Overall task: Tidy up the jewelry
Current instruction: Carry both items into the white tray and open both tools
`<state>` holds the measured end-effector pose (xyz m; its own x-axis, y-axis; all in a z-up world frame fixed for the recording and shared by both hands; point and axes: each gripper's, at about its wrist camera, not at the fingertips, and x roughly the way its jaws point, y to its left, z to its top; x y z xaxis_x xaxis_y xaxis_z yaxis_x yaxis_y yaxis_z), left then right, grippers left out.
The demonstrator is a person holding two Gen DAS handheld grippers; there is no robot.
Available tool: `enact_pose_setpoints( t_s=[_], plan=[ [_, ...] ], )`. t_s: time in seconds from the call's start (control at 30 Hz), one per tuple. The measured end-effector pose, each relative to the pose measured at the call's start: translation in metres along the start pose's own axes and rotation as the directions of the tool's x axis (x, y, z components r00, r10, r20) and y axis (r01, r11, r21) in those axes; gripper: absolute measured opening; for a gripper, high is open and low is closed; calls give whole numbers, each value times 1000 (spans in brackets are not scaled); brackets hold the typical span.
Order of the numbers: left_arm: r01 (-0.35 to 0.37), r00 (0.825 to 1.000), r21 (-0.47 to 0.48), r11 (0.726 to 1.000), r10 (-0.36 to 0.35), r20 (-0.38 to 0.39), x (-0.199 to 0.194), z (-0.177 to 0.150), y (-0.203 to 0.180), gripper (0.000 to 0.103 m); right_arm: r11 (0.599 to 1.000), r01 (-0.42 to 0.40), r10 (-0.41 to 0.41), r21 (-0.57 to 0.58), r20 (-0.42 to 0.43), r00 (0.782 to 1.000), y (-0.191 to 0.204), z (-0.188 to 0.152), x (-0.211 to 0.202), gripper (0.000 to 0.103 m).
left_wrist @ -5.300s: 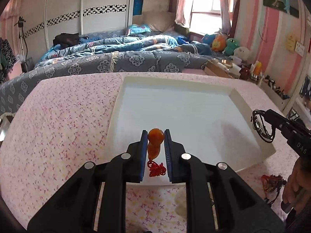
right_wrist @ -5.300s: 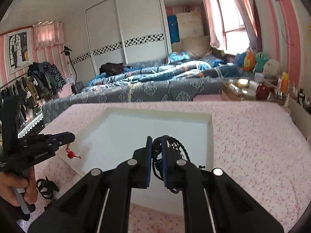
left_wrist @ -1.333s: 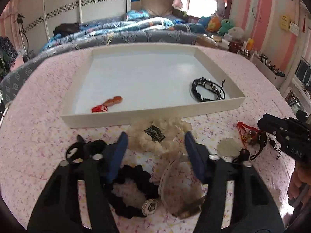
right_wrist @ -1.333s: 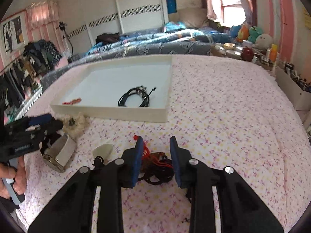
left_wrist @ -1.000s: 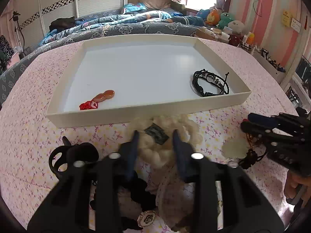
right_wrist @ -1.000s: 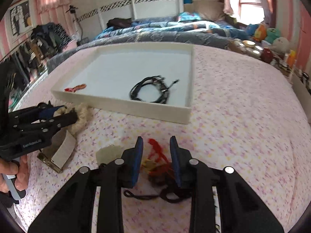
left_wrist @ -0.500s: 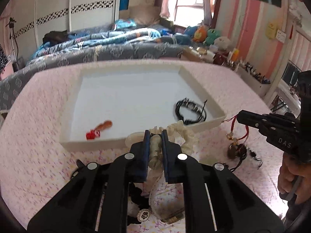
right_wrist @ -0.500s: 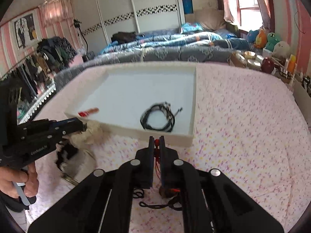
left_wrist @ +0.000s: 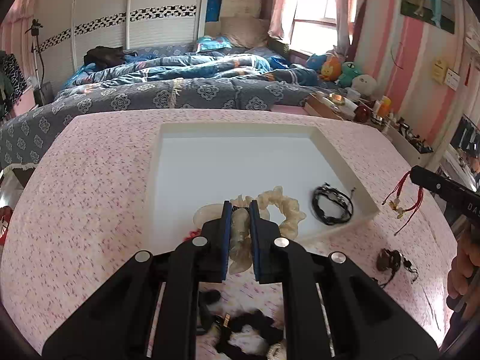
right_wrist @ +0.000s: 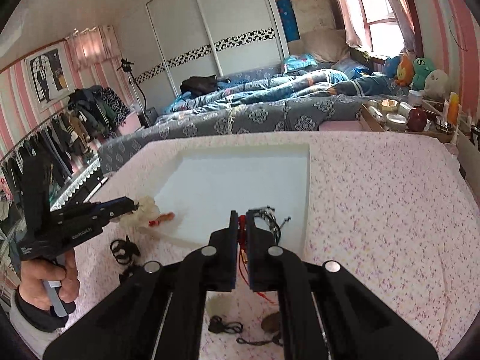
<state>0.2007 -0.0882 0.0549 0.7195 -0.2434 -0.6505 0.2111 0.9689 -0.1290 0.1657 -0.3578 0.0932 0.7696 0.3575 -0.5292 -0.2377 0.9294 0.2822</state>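
Pink flowered cloth covers the table I'm working over, with a white tray on it. Past the table lies a bed under a blue-grey patterned quilt, then white sliding wardrobes, a window with pink curtains, plush toys by the sill, and a clothes rack along the striped wall.

My left gripper is clenched on a cream scrunchie, held above the tray's near edge; its loop hangs in front of the tray floor. My right gripper is clamped on a red cord, which dangles off the table, hiding part of a black bracelet in the tray. An orange pendant also lies in the tray, largely hidden in the left view. On the cloth near me sit dark hair ties, a black cord and a brownish piece; I can't tell what it is.
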Motion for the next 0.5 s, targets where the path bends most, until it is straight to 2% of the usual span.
enact_pose_setpoints(
  t_s=[0.23, 0.5],
  plan=[
    [-50, 999, -16, 999, 51, 20, 14, 13, 14, 10, 1000, -10, 10, 1, 14, 1000, 10, 18, 25, 4],
    [-40, 999, -23, 999, 41, 12, 46, 15, 12, 10, 993, 91, -89, -72, 20, 996, 44, 21, 71, 4]
  ],
)
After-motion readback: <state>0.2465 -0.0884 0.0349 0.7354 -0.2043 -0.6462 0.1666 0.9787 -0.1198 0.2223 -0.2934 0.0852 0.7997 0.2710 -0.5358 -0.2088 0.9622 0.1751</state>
